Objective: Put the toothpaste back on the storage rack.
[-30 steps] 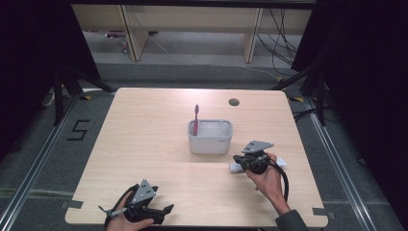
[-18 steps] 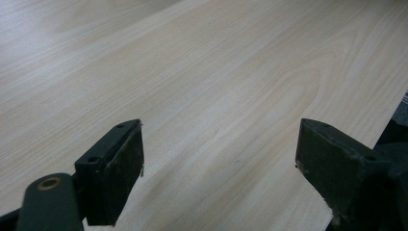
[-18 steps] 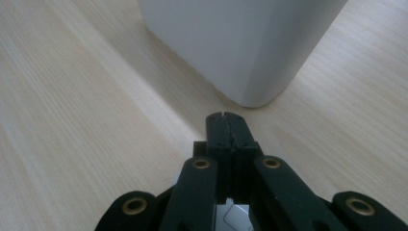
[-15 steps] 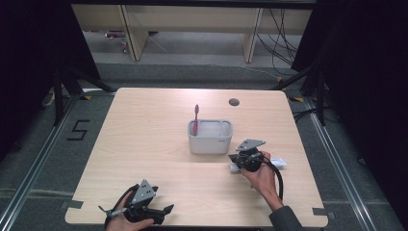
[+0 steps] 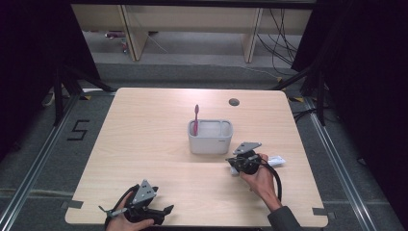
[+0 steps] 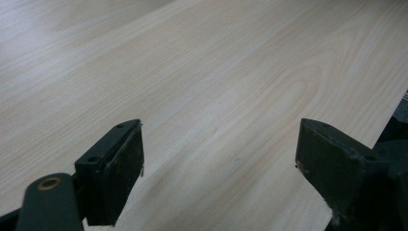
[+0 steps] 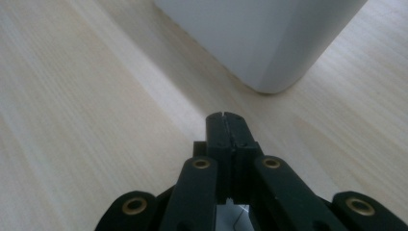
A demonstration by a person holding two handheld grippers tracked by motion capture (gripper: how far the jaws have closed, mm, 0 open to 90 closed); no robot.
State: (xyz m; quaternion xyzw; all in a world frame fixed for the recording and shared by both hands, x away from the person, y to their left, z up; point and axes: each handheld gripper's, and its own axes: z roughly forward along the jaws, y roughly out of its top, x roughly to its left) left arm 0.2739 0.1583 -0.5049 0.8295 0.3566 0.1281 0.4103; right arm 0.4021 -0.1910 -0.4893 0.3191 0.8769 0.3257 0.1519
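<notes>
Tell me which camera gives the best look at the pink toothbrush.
The high view. There the pink toothbrush stands upright in the left compartment of the grey holder, seen whole above the rim. The right gripper view catches just a lower corner of the holder's wall, and the left gripper view looks across bare table.

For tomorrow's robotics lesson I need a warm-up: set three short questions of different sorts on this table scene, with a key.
1. True or false: the pink toothbrush lies flat on the table.
2. Which gripper has its jaws apart? A the left gripper; B the right gripper.
3. Fill in: the right gripper's tip points toward the grey ____.

Key
1. False: the toothbrush stands upright in the left end of the grey holder.
2. A: the left gripper view shows bare wood between its jaws, while the right gripper's jaws meet with nothing seen between them at the tip.
3. Holder: its rounded corner sits just ahead in the right gripper view.
</notes>
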